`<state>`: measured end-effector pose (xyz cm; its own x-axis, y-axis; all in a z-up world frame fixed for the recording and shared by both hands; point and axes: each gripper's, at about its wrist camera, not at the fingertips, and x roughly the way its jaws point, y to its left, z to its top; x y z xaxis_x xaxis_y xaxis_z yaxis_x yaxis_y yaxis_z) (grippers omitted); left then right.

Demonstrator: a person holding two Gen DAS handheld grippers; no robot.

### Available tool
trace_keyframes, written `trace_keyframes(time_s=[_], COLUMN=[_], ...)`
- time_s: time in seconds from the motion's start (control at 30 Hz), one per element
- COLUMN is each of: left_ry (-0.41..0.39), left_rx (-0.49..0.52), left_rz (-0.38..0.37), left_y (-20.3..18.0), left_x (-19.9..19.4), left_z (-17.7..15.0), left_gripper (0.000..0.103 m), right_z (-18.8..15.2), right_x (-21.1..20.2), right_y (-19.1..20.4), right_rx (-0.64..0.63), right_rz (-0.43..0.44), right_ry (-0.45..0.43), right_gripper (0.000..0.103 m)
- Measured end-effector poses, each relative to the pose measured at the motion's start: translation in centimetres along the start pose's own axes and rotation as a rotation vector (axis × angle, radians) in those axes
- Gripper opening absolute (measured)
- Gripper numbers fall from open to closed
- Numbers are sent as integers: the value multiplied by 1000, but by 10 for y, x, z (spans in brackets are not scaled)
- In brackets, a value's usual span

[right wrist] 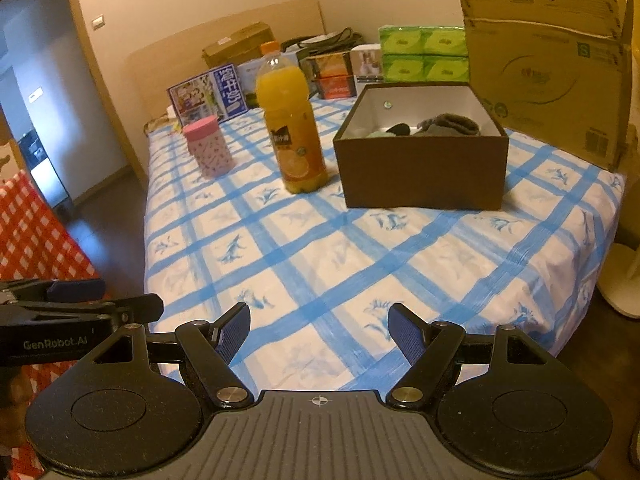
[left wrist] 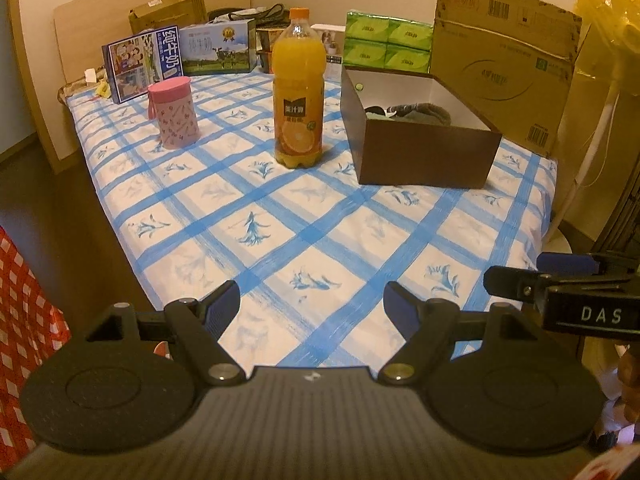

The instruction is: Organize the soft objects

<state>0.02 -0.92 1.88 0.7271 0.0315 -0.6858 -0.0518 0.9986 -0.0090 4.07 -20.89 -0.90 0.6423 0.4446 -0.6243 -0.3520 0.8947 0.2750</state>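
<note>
We hold left gripper (left wrist: 312, 304) and right gripper (right wrist: 319, 326) at near table edge, both spread wide, empty. Grey soft items (right wrist: 448, 125) already in brown box (right wrist: 420, 172), far right. Risk: reaching past, we clip orange juice bottle (right wrist: 294, 128) just left of box; it topples.

We hold both grippers side by side over the near edge of the table (left wrist: 280, 240), angled downward toward it. Our left gripper (left wrist: 312, 300) has its jaws spread wide with nothing between the blue pads (left wrist: 224, 304). Our right gripper (right wrist: 319, 322) is likewise spread, its pads (right wrist: 404, 332) bare. Each gripper shows at the edge of the other's view, close alongside, above the table's near end.
</note>
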Motion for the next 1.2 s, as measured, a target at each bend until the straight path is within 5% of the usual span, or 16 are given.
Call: trace_keyframes(time_s=[1.2], left_ry=[56], left_rx=[7], left_rz=[-8], left_y=[1], left_x=[12], left_z=[-12], left_gripper=[77], right_z=[-7], right_x=[12], right_y=[-2], right_rx=[-18], right_rz=[-10], right_ry=[42], right_gripper=[76])
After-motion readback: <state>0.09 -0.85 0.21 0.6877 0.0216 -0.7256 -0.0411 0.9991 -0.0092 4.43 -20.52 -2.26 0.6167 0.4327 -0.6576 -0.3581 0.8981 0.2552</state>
